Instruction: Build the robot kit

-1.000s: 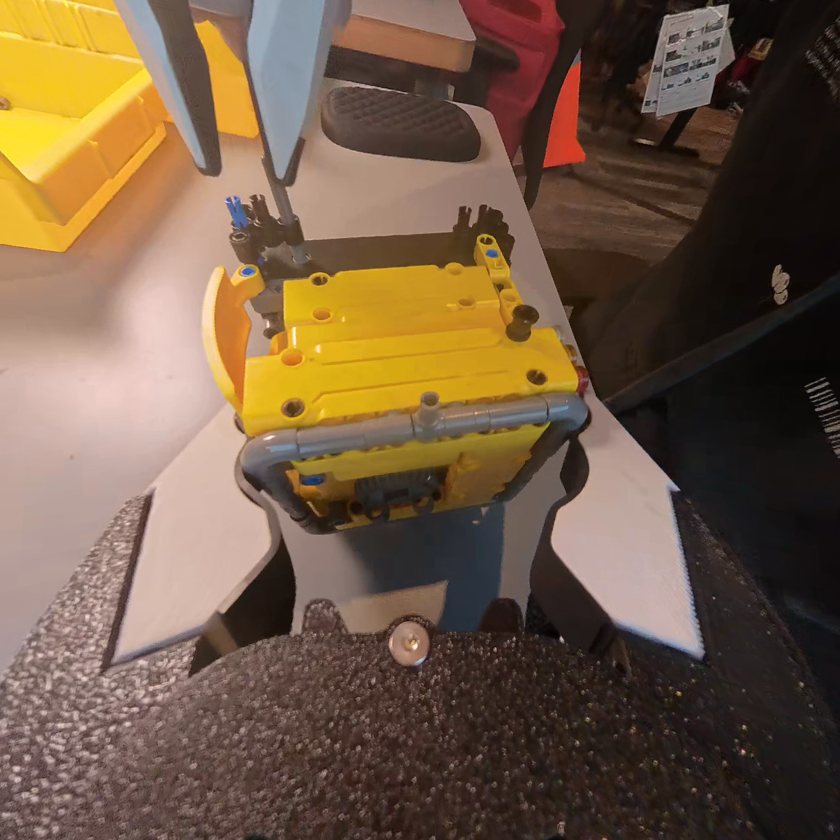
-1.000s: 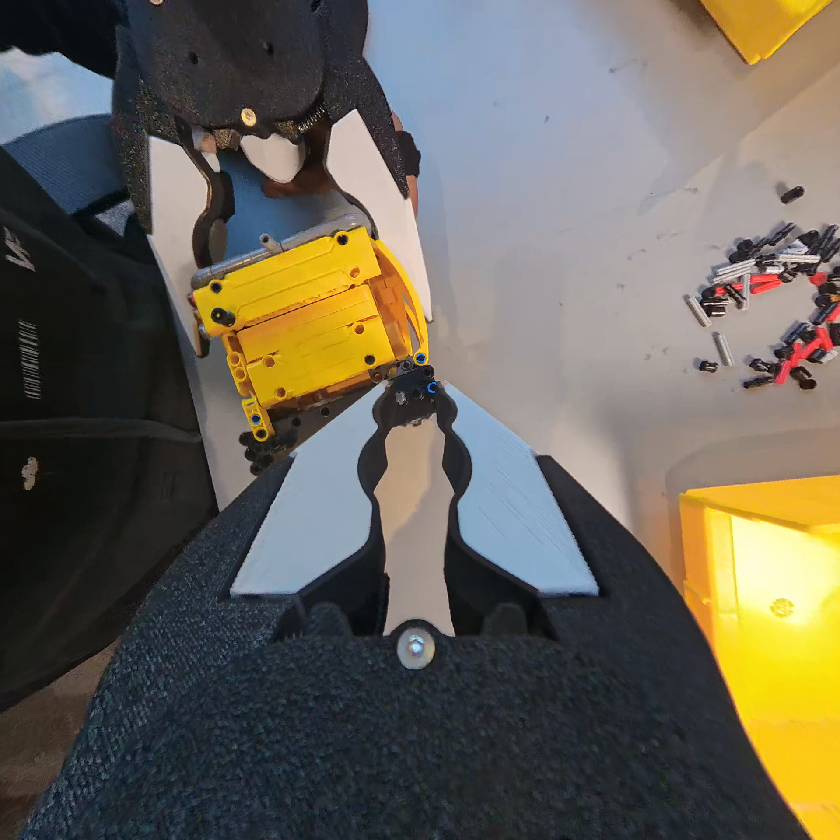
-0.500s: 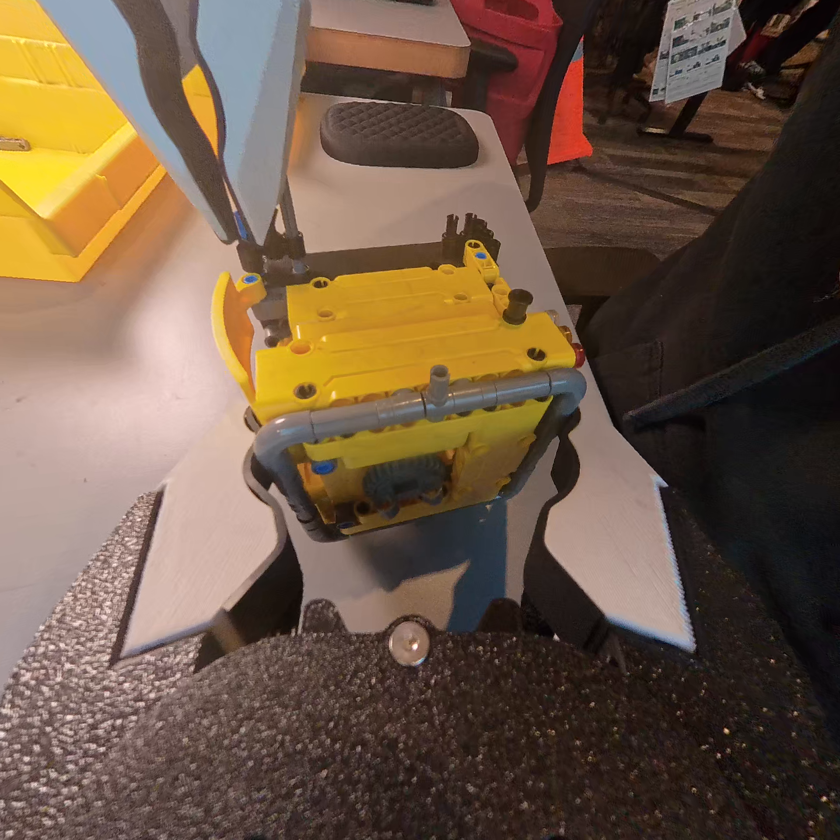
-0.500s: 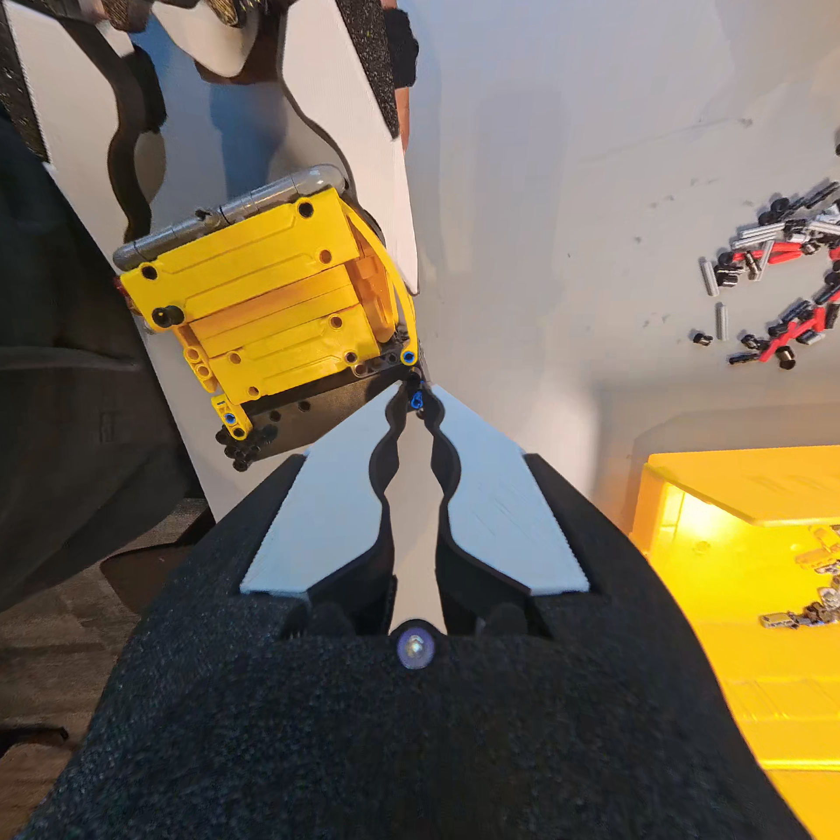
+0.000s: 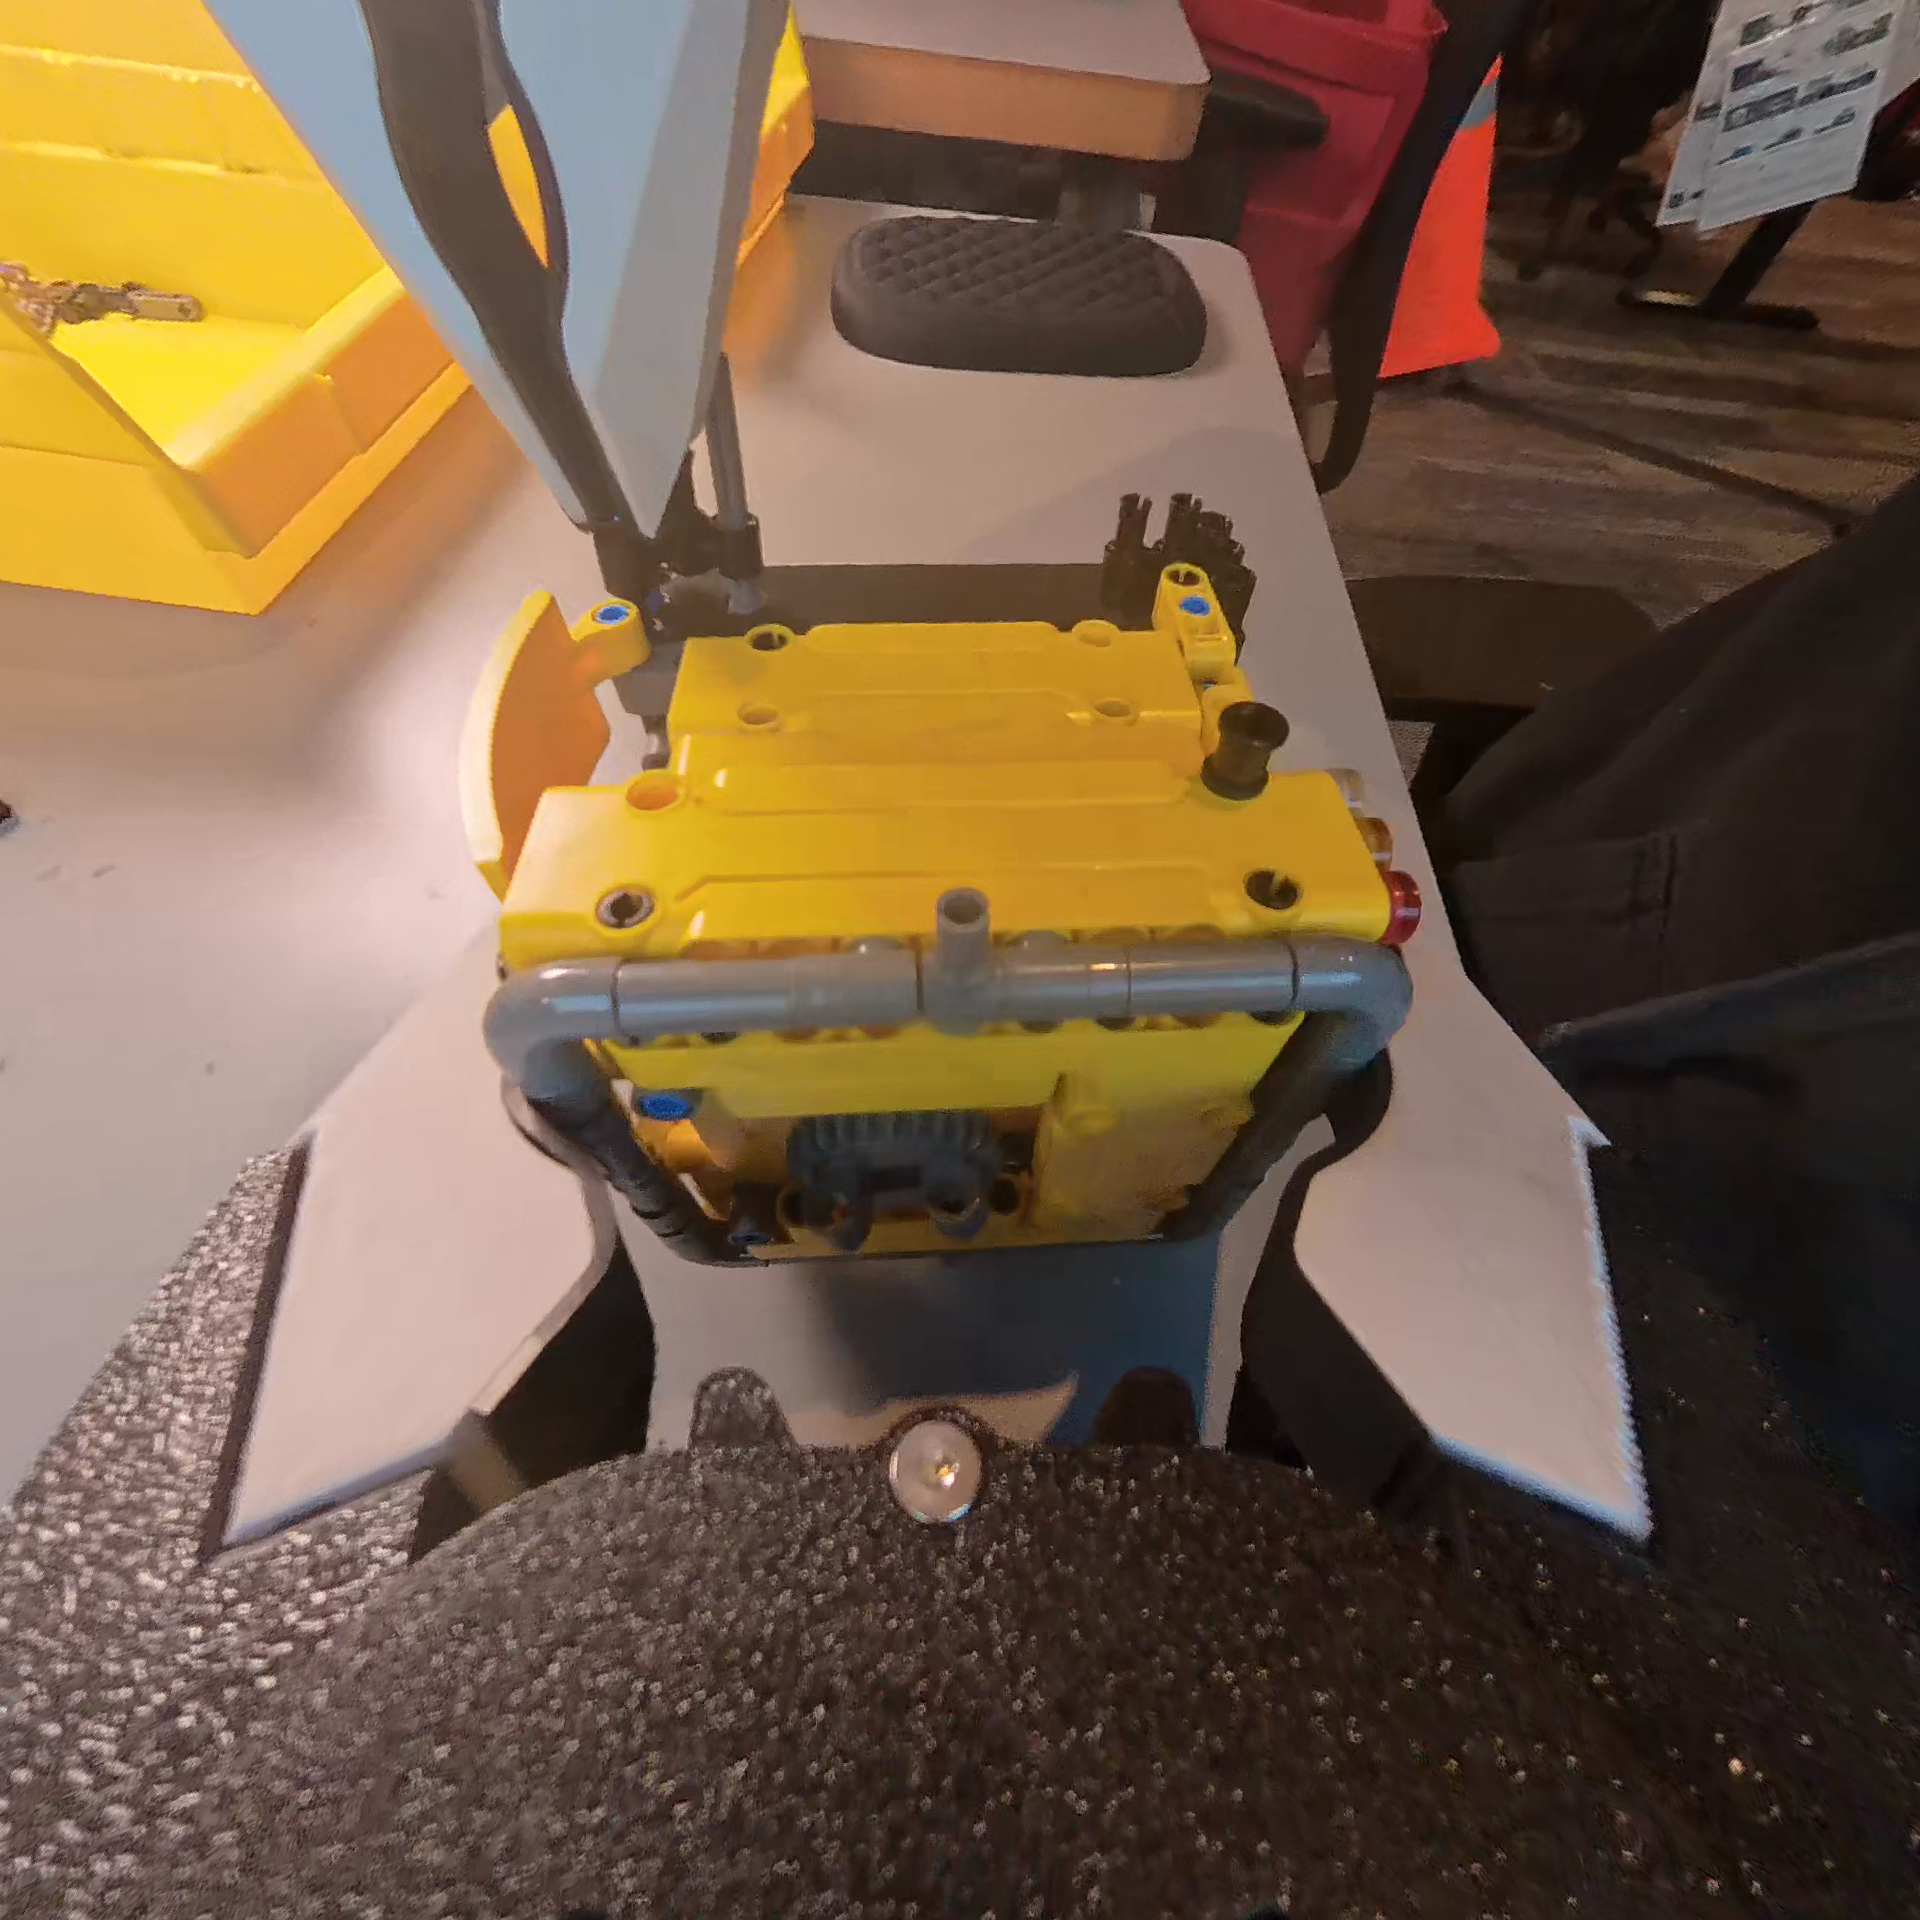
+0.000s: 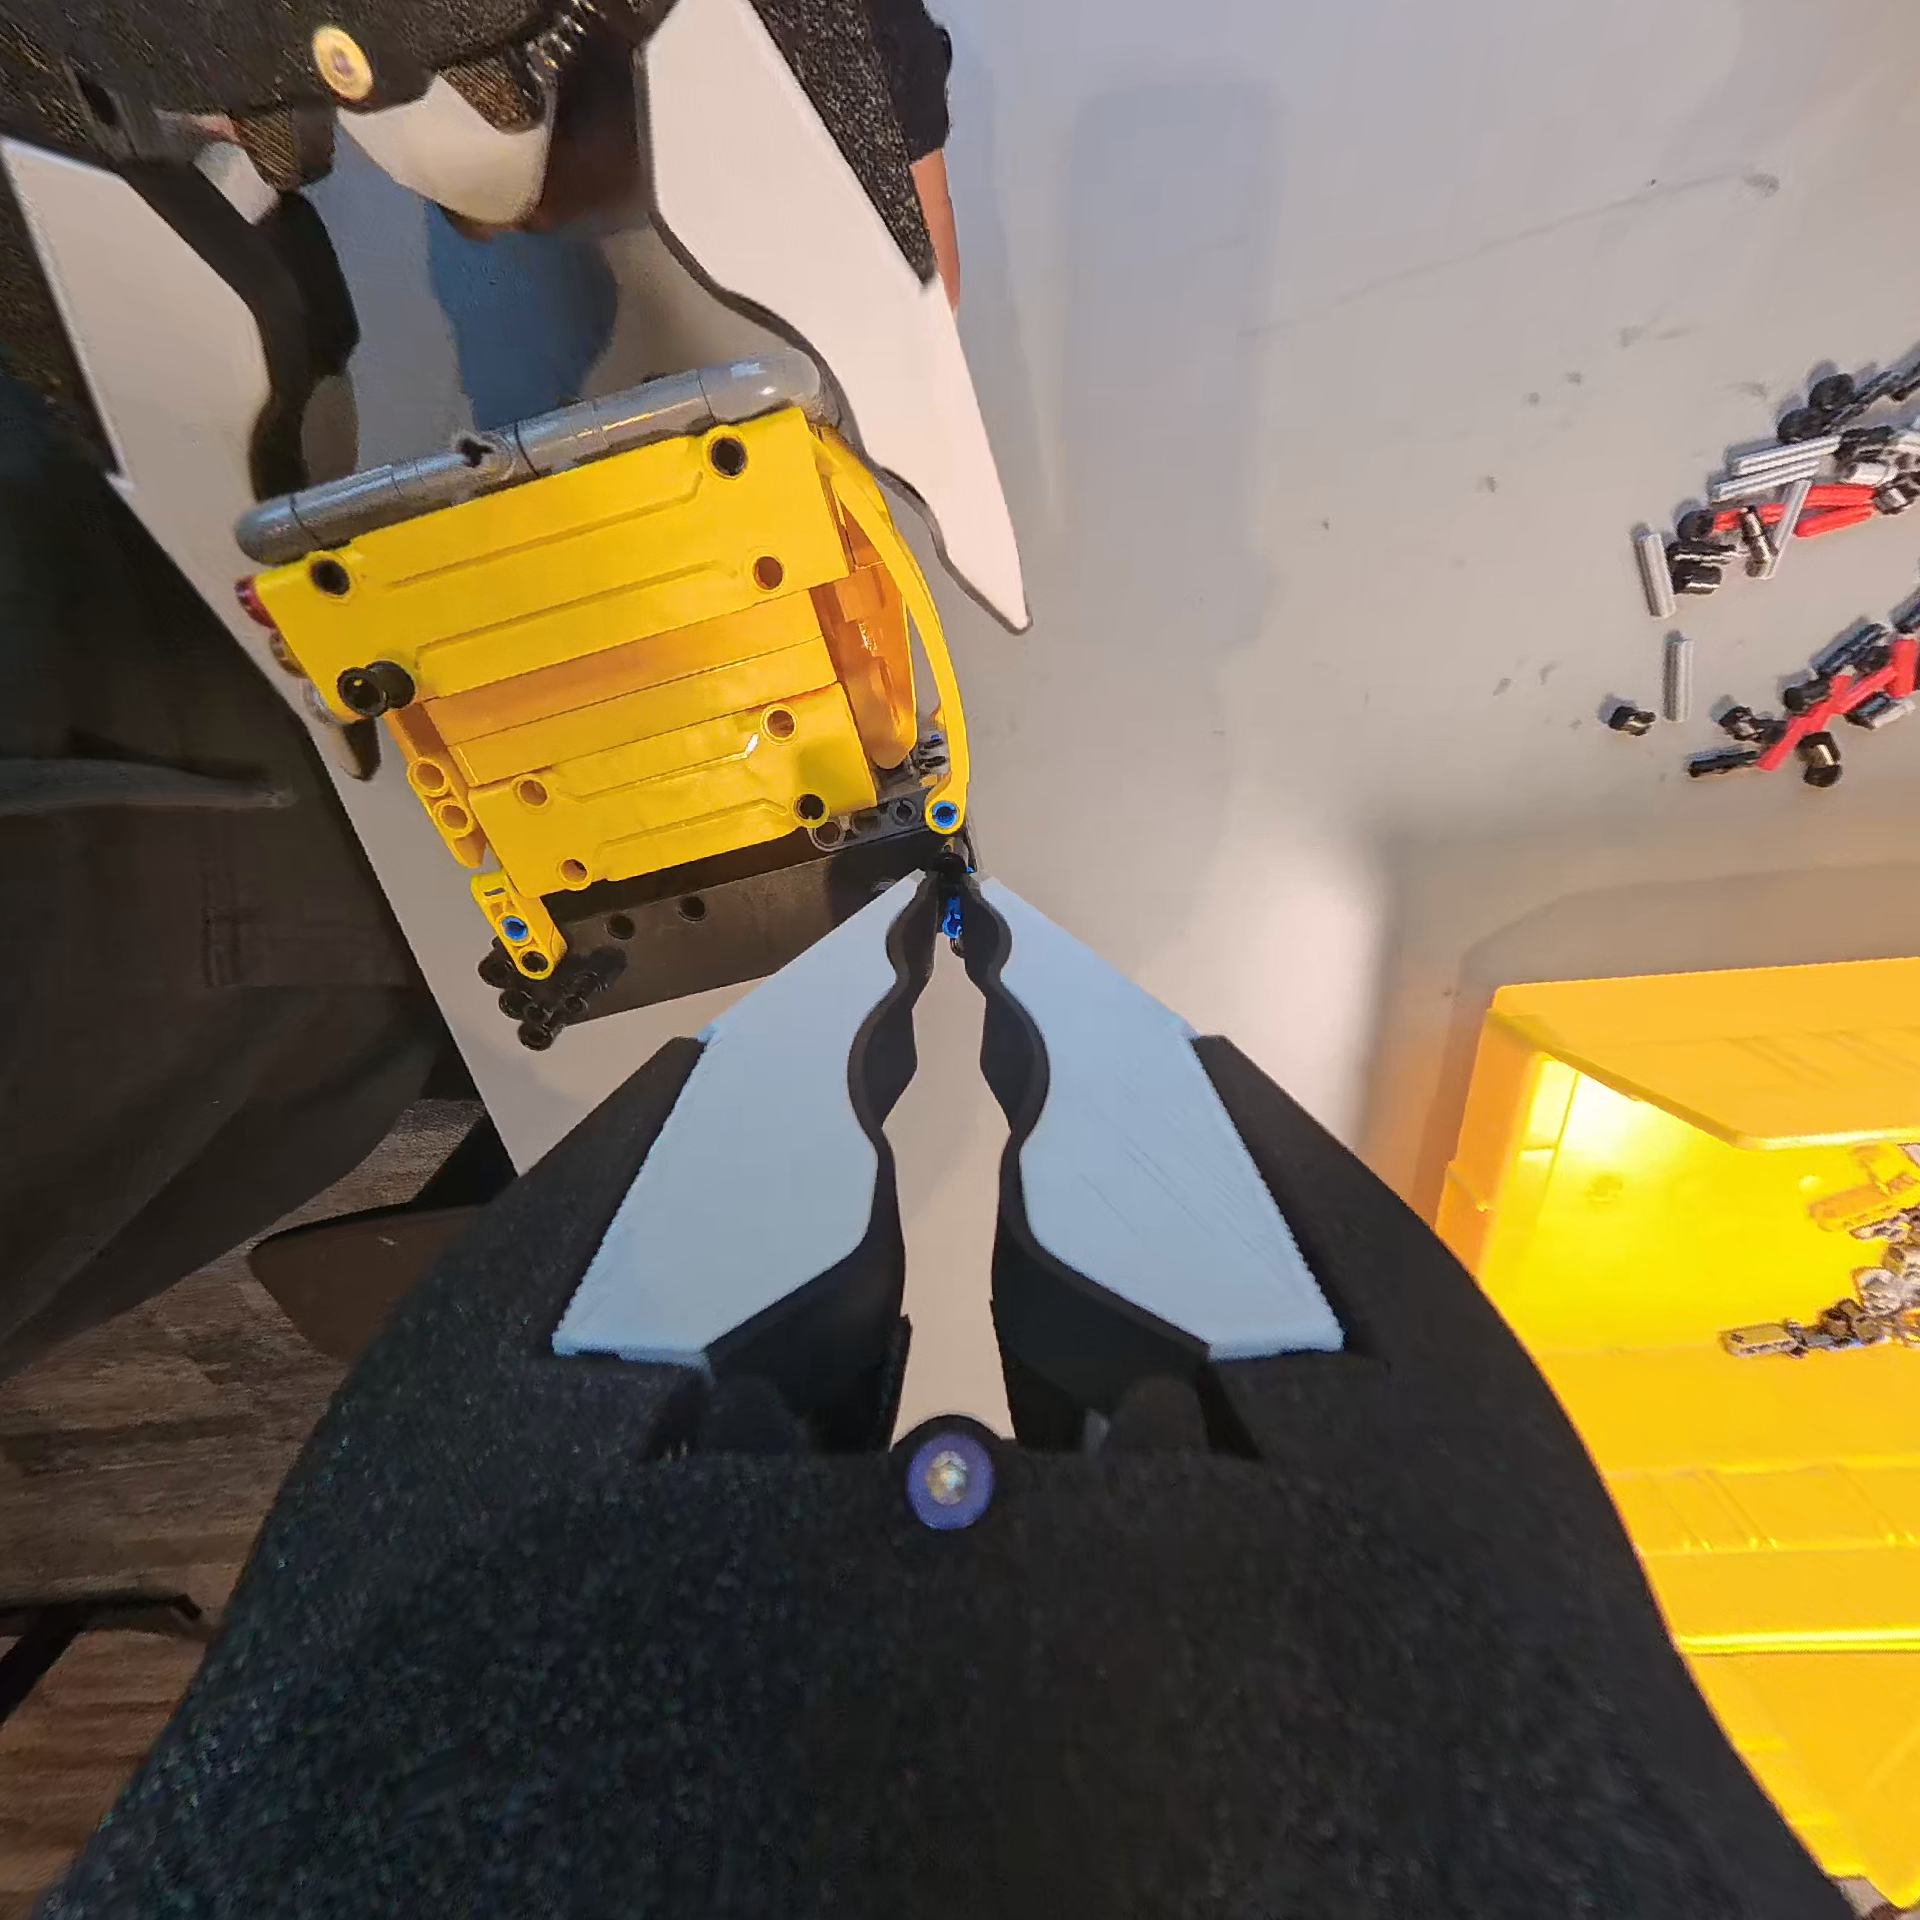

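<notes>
Yellow bin point(image 6: 1704, 1299): sits to the right of your right gripper point(image 6: 948, 914), on the white table point(image 6: 1299, 312). It holds a small heap of yellow and grey parts point(image 6: 1860, 1288) at its far right; the rest of its floor shows bare. In your left wrist view the same kind of yellow bin point(image 5: 156, 343) lies ahead and to the left, with a short grey chain-like piece point(image 5: 94, 301) in it.

Loose parts pile point(image 6: 1808, 603): red, black and grey pins and beams, on the table ahead and to the right of your right gripper, in no container.

Yellow brick model point(image 5: 935, 883): a block of yellow panels with a grey pipe frame point(image 5: 956, 987) across its near edge and a dark gear point(image 5: 894, 1153) below. It sits between the fingers of your left gripper point(image 5: 935, 1174), which clamp its two lower sides.

Right gripper: fingers nearly together, tips pinching a small blue-and-black pin point(image 6: 948, 909) at the model's near right corner, beside the curved yellow panel point(image 6: 935, 665). From your left gripper, that tool point(image 5: 634, 488) comes down ahead and to the left, onto the model's far left corner.

Change over the last second: your right gripper's fingers have narrowed from a visible gap around the black corner piece to a near-closed pinch. Your left gripper's hold on the model is unchanged.
</notes>
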